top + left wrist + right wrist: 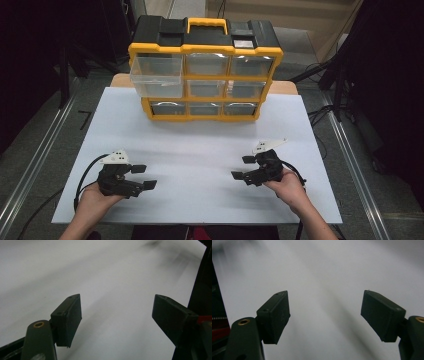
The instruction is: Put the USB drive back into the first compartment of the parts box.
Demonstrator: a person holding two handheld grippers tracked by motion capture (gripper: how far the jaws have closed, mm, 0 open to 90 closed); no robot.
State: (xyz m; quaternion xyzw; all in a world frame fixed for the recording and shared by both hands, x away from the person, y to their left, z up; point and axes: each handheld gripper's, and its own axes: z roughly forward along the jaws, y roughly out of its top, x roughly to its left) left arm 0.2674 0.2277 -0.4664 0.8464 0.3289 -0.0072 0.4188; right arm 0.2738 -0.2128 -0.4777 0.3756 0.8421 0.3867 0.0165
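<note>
Right, both hands low on the white table (200, 155), well short of the yellow-and-black drawer organizer (205, 70) standing at its far edge. Left gripper (146, 177) has its jaws spread wide with nothing between them; same story for the right gripper (242, 167). One clear drawer (156, 75), top left of the organizer, juts out open, while the others sit flush. Nothing's being touched, so I'd say the real work on that cabinet is all ahead.

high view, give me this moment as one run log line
left gripper: open, empty, above table | right gripper: open, empty | drawer organizer: far side, top-left drawer pulled out
</note>
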